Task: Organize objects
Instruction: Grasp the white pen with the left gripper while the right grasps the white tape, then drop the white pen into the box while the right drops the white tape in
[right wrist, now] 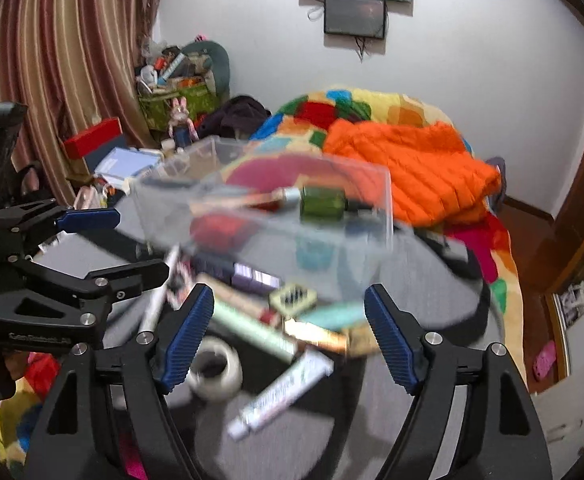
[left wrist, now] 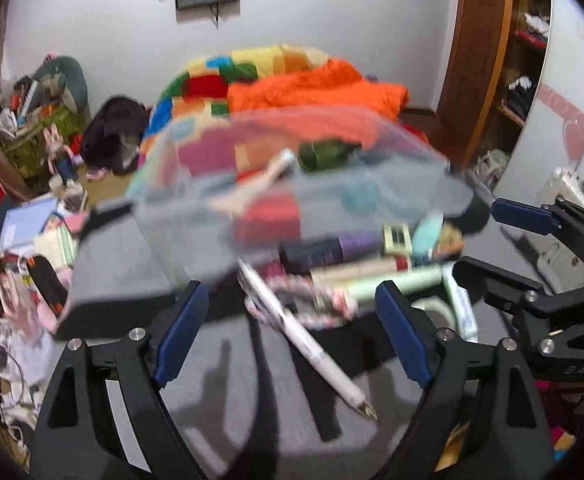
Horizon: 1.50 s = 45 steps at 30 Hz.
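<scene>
Both sets of jaws wide apart, nothing gripped, over a grey worktop full of clutter.

The left gripper [left wrist: 292,336] has its jaws spread with a white pen [left wrist: 316,344] lying on the worktop [left wrist: 124,264] between them, untouched. The right gripper [right wrist: 288,334] is parted too, a tape roll [right wrist: 214,372] and a tube [right wrist: 288,390] just ahead of it. Beyond sits the pile of small items, then a clear plastic box [left wrist: 292,184] holding a green bottle [left wrist: 324,154], all blurred. Behind, a bed with an orange blanket [right wrist: 408,172].

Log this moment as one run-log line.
left hand-held gripper: open, empty | right hand-held gripper: open, empty | clear bin: holds green bottle | white pen: loose on grey surface
</scene>
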Each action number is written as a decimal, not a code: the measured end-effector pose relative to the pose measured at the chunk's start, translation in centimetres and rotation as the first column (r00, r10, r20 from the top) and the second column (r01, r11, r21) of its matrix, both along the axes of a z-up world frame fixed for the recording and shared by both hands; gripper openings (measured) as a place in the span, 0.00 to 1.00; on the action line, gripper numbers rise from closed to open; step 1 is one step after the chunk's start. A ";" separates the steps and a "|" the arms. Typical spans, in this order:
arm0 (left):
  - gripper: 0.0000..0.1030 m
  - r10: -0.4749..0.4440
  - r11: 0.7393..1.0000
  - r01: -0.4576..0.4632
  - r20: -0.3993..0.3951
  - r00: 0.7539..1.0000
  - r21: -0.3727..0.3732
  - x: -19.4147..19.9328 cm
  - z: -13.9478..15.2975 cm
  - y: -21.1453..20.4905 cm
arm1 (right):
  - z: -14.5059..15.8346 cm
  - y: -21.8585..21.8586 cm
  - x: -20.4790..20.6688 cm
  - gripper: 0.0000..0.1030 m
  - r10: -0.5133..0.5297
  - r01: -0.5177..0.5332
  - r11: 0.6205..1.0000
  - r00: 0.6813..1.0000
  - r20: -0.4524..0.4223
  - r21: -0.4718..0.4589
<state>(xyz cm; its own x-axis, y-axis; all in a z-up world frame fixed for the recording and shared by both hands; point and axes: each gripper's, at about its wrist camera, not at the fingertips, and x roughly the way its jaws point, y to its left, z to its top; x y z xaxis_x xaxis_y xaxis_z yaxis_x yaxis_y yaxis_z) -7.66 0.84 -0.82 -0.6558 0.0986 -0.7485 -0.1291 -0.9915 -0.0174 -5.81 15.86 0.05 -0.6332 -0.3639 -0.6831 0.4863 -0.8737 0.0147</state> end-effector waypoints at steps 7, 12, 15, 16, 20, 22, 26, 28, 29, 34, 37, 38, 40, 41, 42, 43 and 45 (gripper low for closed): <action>0.63 0.022 0.999 -0.020 0.033 0.999 -0.045 1.3 -3.5 0.9 | -2.8 0.2 0.8 0.73 0.055 -0.054 0.998 0.995 0.078 -0.013; 0.29 0.002 1.000 -0.003 0.025 1.000 0.021 2.8 -3.5 -0.3 | -3.0 -0.8 1.1 0.71 0.088 -0.086 0.996 0.993 0.074 -0.026; 0.17 -0.016 0.998 0.014 0.033 0.999 0.054 4.0 -3.2 -1.3 | -2.9 -1.3 1.4 0.68 0.109 -0.108 0.994 0.992 0.062 -0.018; 0.16 -0.018 0.998 0.015 0.038 0.999 0.056 4.4 -3.1 -1.6 | -3.0 -1.6 1.4 0.68 0.114 -0.113 0.993 0.992 0.061 -0.015; 0.13 -0.014 0.999 0.011 0.053 0.998 0.048 5.6 -2.8 -2.7 | -3.2 -2.4 1.7 0.68 0.135 -0.135 0.991 0.989 0.054 0.007; 0.13 -0.012 0.997 0.007 0.069 0.998 0.077 5.5 -2.8 -3.2 | -3.5 -2.7 1.8 0.67 0.138 -0.139 0.990 0.989 0.053 0.016; 0.17 -0.026 0.996 0.019 0.076 0.997 0.090 4.2 -3.0 -2.9 | -4.3 -3.6 1.3 0.59 0.138 -0.142 0.989 0.987 0.079 0.051; 0.18 -0.028 0.996 0.022 0.068 0.997 0.086 3.5 -3.1 -2.5 | -4.8 -3.9 0.9 0.51 0.133 -0.140 0.989 0.985 0.111 0.054; 0.18 -0.027 0.996 0.021 0.064 0.998 0.086 3.2 -3.1 -2.4 | -4.9 -3.8 0.8 0.47 0.133 -0.139 0.989 0.984 0.115 0.047; 0.13 -0.029 0.998 0.027 0.037 0.999 0.056 2.4 -3.1 -1.8 | -4.3 -2.9 1.0 0.35 0.121 -0.124 0.992 0.987 0.106 0.019; 0.10 -0.042 0.997 0.041 0.016 0.999 0.062 3.1 -2.6 -2.0 | -3.2 -2.3 1.3 0.35 0.113 -0.114 0.994 0.991 0.073 -0.001; 0.10 -0.042 0.997 0.042 0.008 0.999 0.061 3.4 -2.4 -2.0 | -2.8 -2.1 1.4 0.35 0.111 -0.111 0.994 0.992 0.064 -0.008; 0.10 -0.039 0.997 0.039 0.001 0.999 0.061 3.7 -2.0 -2.1 | -1.9 -1.6 1.2 0.35 0.096 -0.095 0.995 0.994 0.044 -0.024; 0.10 -0.036 0.997 0.036 -0.004 0.999 0.064 3.9 -1.7 -2.2 | -1.6 -1.4 1.0 0.35 0.089 -0.088 0.996 0.995 0.040 -0.032; 0.10 -0.032 0.997 0.033 -0.011 0.999 0.065 4.0 -1.4 -2.2 | -1.2 -1.2 0.9 0.35 0.083 -0.081 0.996 0.996 0.036 -0.041; 0.10 -0.031 0.997 0.033 -0.020 0.999 0.067 4.1 -1.0 -2.3 | -0.7 -0.9 0.6 0.35 0.072 -0.070 0.996 0.997 0.027 -0.053; 0.10 -0.028 0.997 0.031 -0.047 0.999 0.072 4.1 0.0 -2.3 | 0.1 -0.6 0.2 0.35 0.056 -0.055 0.996 0.998 0.009 -0.066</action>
<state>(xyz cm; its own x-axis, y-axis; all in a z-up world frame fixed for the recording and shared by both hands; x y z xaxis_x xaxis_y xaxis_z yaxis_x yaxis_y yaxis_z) -3.53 -1.50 -0.87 -0.6852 0.1718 -0.7078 -0.1607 -0.9835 -0.0831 -5.66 15.29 0.14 -0.6038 -0.4427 -0.6629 0.5335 -0.8423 0.0766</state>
